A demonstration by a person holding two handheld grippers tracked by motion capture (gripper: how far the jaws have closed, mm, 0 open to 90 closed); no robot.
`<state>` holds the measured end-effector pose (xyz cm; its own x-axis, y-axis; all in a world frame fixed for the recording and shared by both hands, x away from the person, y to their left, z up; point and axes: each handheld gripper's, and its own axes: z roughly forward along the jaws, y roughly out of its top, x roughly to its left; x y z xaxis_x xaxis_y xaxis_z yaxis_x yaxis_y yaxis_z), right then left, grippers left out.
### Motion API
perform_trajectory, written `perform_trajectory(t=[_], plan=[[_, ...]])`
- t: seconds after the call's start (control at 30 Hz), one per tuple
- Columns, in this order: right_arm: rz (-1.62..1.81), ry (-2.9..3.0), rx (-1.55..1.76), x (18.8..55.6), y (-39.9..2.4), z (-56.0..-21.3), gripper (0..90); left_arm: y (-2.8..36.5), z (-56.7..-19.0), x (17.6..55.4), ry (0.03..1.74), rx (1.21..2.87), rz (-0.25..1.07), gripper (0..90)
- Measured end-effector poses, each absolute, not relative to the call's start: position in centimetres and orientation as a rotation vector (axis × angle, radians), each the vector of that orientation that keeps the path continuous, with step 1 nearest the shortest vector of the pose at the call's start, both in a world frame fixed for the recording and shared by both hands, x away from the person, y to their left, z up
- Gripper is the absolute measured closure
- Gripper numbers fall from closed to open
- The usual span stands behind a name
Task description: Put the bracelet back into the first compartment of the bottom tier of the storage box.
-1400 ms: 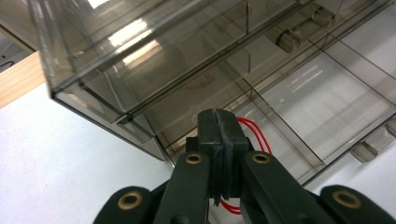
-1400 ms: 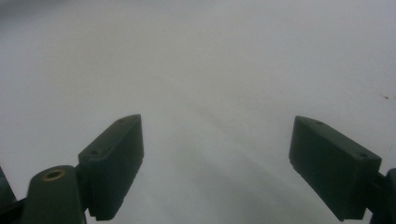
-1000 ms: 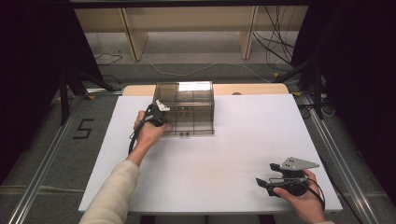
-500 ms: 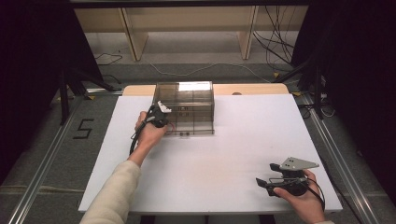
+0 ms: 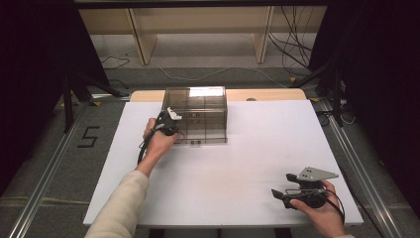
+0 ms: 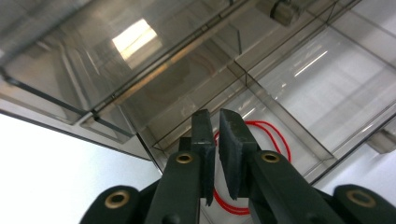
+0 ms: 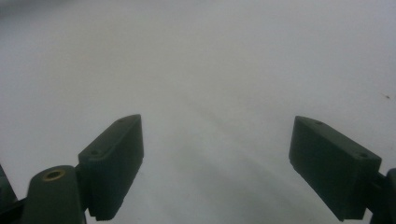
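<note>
Nearest the person, well right of and nearer than the clear drawer cabinet (image 5: pixel 195 115): right gripper (image 5: pixel 280 195) held low over the white table (image 5: pixel 237 163) by the right hand (image 5: pixel 319 208), grey three-cornered plate on top, jaws spread wide with nothing between them. In the right gripper view, the right gripper (image 7: pixel 215 163) with both black jaws far apart over bare white surface.

Farther out, at the cabinet's front-left corner: left hand (image 5: pixel 157 141) and cream sleeve (image 5: pixel 119 206) reaching in from below, left gripper (image 5: pixel 171 124) pressed up against the cabinet's smoky plastic front, cable trailing down beside the wrist.

In the left gripper view, left gripper (image 6: pixel 215 140) with jaws drawn close, only a thin slit between the pads, poised just over a pulled-out drawer (image 6: pixel 261 116) of the cabinet. Red rubber band (image 6: pixel 261 135) lying in that drawer, looping behind and below the jaws; cannot tell whether the pads pinch it.

Beyond the cabinet: strip of wooden tabletop (image 5: pixel 267 94), then floor with loose cables (image 5: pixel 292 44).
</note>
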<state>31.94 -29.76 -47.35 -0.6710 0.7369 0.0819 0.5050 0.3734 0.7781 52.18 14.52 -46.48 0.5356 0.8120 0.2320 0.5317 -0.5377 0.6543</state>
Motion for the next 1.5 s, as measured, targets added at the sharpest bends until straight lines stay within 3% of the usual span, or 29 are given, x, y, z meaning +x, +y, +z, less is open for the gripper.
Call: perform_trajectory(t=[0.3,0.57,0.83,1.5], plan=[[1.18,2.358,1.103,31.9,-29.8,-47.3,18.4,15.0,-45.5,51.8,1.102,2.186,0.715,72.3],[1.191,2.351,1.106,31.8,-29.8,-47.3,18.4,15.6,-44.2,51.0,1.133,2.106,0.721,52.0],[1.194,2.349,1.107,31.8,-29.8,-47.2,18.3,16.0,-43.0,49.9,1.132,2.054,0.644,35.2],[1.196,2.349,1.105,31.8,-29.8,-47.2,18.3,15.6,-41.5,43.8,1.0,1.982,0.49,20.8]])
